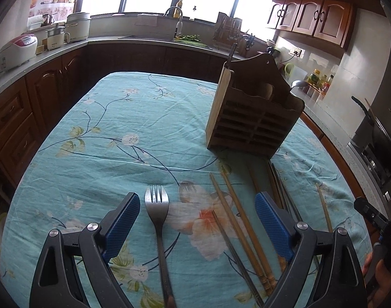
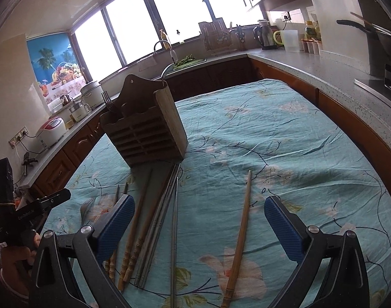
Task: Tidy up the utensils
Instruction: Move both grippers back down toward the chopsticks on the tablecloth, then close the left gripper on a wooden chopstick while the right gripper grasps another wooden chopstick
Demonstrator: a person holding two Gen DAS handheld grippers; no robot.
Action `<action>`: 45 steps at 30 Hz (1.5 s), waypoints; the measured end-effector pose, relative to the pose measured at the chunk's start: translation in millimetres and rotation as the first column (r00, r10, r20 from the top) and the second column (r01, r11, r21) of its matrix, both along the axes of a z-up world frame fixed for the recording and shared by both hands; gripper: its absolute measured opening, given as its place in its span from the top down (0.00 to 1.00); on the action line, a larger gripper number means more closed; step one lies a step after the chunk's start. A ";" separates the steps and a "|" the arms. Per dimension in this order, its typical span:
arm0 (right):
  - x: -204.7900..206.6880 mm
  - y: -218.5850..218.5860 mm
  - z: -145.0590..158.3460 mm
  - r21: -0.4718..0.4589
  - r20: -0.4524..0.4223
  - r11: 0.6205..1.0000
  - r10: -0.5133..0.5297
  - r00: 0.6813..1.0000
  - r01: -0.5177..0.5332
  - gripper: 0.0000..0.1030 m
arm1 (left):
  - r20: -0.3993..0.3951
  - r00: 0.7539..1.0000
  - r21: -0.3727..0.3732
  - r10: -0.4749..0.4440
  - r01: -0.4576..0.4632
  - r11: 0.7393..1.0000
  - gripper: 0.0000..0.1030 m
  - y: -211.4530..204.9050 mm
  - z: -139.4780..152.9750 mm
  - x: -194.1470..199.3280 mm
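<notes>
A metal fork (image 1: pixel 158 220) lies on the teal floral tablecloth (image 1: pixel 113 133), between the fingers of my open left gripper (image 1: pixel 197 206). Bamboo chopsticks (image 1: pixel 240 220) and metal chopsticks (image 1: pixel 285 195) lie to its right. A wooden utensil holder (image 1: pixel 254 118) stands upright beyond them, with a fork (image 2: pixel 108 102) standing in it. My right gripper (image 2: pixel 199 210) is open above the cloth, over a single bamboo chopstick (image 2: pixel 240 233) and a metal chopstick (image 2: pixel 174 231). More chopsticks (image 2: pixel 141 220) lie by its left finger. The holder shows in the right wrist view (image 2: pixel 144 128).
Kitchen counters surround the table: rice cookers (image 1: pixel 18 47) at the left, a sink with a faucet (image 1: pixel 178 18) at the back, a kettle (image 2: pixel 266 37) and jars at the right, a wok (image 1: pixel 382 138) on the stove. The other hand-held gripper (image 2: pixel 21 213) shows at the left.
</notes>
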State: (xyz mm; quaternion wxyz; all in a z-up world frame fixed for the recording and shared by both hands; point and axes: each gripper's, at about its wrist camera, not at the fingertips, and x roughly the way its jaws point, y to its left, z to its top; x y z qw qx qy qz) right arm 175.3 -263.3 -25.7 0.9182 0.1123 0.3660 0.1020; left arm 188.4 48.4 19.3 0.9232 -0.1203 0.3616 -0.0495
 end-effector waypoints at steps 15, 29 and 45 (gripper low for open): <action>41.6 -8.8 -25.5 -0.077 -0.122 0.997 -0.032 0.992 0.022 0.50 | -0.123 0.987 0.024 -0.099 0.103 0.994 0.55 -32.0 -18.4 71.7; 77.2 -15.4 -56.2 -0.129 -0.227 0.992 -0.039 0.973 0.009 0.70 | -0.258 0.948 0.180 -0.188 0.238 0.954 0.68 -89.9 -60.3 127.8; 72.2 -7.1 -42.5 -0.117 -0.188 0.993 -0.003 0.982 -0.019 0.95 | -0.171 0.947 0.086 -0.270 0.288 0.954 0.97 -89.4 -44.3 113.5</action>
